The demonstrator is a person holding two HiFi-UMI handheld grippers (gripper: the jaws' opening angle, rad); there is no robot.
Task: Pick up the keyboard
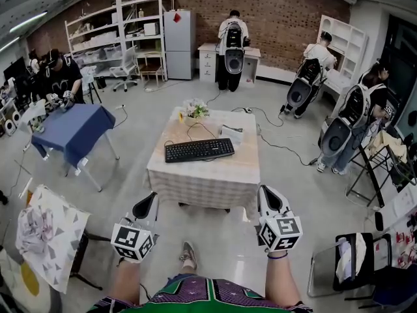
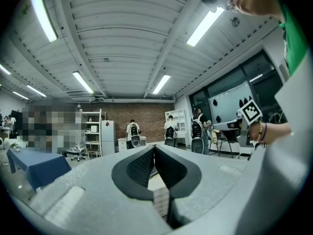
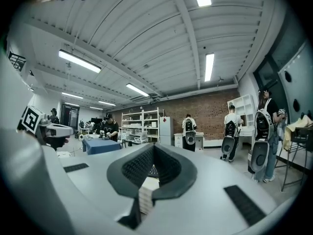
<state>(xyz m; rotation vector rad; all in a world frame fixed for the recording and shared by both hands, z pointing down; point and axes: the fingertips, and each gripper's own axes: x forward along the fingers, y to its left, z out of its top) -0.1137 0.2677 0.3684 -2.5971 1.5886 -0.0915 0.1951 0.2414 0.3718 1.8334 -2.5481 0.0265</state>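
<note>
Closest to the head camera are the person's two forearms, each ending in a handheld tool. The left tongs (image 1: 144, 208) and the right tongs (image 1: 268, 198) are both held level and point toward the worktop (image 1: 208, 182) ahead. Each one's own view shows its dark ribbed pads pressed together with nothing between them, so both are closed and empty.

The black keyboard (image 1: 199, 150) lies flat near the middle of the worktop, its long side across the view and a thin cable (image 1: 190, 130) running off its far edge. Beyond it, a small bunch of flowers (image 1: 194, 111) stands at the far side, and a sheet of paper (image 1: 232, 134) lies just beside the keyboard's right end. Neither pair of tongs touches the keyboard; both hang short of the worktop's near edge, apart from it.

By these pictures, the task has hardly begun: no grip is made and nothing is lifted. What remains looks like the whole job: closing in on the worktop, spreading the tongs, clamping the keyboard, probably at its two ends, and raising it clear without dragging the cable across the flowers.
</note>
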